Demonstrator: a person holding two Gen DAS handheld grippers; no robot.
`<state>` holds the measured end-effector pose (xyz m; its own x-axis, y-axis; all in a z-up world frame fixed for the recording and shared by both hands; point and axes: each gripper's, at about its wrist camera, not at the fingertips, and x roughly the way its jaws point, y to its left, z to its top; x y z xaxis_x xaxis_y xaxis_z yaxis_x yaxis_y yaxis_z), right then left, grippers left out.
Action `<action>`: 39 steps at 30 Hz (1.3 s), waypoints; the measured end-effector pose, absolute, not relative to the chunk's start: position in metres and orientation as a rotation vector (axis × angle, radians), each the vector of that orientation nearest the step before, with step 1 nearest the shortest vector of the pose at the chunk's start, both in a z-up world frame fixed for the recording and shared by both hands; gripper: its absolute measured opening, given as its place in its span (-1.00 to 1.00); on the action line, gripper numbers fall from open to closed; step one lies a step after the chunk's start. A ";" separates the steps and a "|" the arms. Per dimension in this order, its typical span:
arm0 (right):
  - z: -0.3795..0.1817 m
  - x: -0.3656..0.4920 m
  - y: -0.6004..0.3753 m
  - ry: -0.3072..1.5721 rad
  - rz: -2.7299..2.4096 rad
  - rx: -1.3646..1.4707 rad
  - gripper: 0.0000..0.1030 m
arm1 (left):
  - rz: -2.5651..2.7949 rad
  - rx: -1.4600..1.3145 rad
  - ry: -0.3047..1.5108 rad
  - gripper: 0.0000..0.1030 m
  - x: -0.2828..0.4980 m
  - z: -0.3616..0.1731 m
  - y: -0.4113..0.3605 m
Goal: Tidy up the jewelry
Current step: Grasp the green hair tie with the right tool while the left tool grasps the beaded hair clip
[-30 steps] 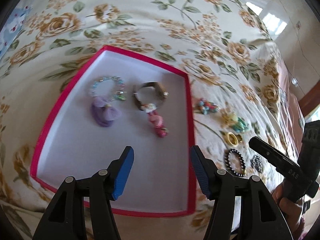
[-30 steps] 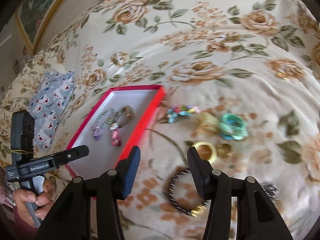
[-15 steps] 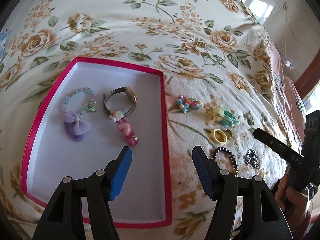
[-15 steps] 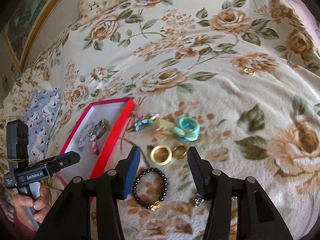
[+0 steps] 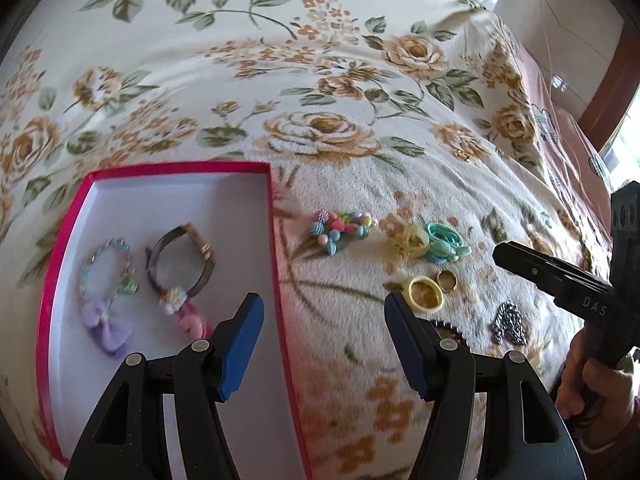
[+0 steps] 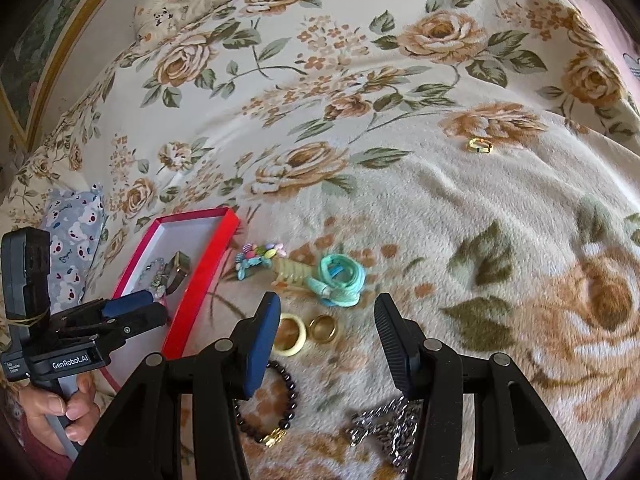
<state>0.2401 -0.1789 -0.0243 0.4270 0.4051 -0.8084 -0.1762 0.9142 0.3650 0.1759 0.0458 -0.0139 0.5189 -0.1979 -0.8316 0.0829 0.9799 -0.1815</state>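
Two bracelets already lie in the red box; the other jewelry sits loose on the blanket beside it. Both the left gripper and right gripper hover released, holding nothing. Next, I judge, the right one must lower over the yellow ring and pinch it

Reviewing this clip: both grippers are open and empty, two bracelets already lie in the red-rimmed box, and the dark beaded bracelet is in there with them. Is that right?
Not quite. The dark beaded bracelet is not in the box; the right wrist view shows it on the floral blanket, below the yellow ring. The rest stands: the left gripper and right gripper are open and empty, and two bracelets lie in the box.
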 end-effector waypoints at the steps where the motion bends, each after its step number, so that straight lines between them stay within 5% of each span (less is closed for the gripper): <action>1: -0.027 0.243 -0.179 1.080 0.365 0.238 -0.03 | -0.171 -0.115 1.014 0.21 0.181 -0.016 0.044; 15: -0.063 0.279 -0.169 1.159 0.353 0.169 -0.38 | -0.208 0.002 1.058 0.19 0.247 -0.046 0.013; 20: -0.071 0.286 -0.168 1.173 0.339 0.148 -0.79 | -0.216 0.044 1.084 0.15 0.268 -0.062 0.000; 22: -0.071 0.286 -0.169 1.172 0.344 0.146 -0.85 | -0.230 0.052 1.101 0.05 0.275 -0.069 -0.005; 28: -0.063 0.280 -0.172 1.140 0.343 0.139 -0.89 | -0.273 0.043 1.123 -0.88 0.282 -0.080 -0.010; 39: -0.042 0.266 -0.185 1.093 0.350 0.218 -0.89 | -0.304 -0.034 1.025 -1.00 0.254 -0.054 0.008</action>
<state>0.2657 -0.1852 -0.0424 0.4133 0.3822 -0.8265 -0.1696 0.9241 0.3425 0.2539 0.0076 -0.0536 0.4806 -0.2650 -0.8360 0.2331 0.9576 -0.1695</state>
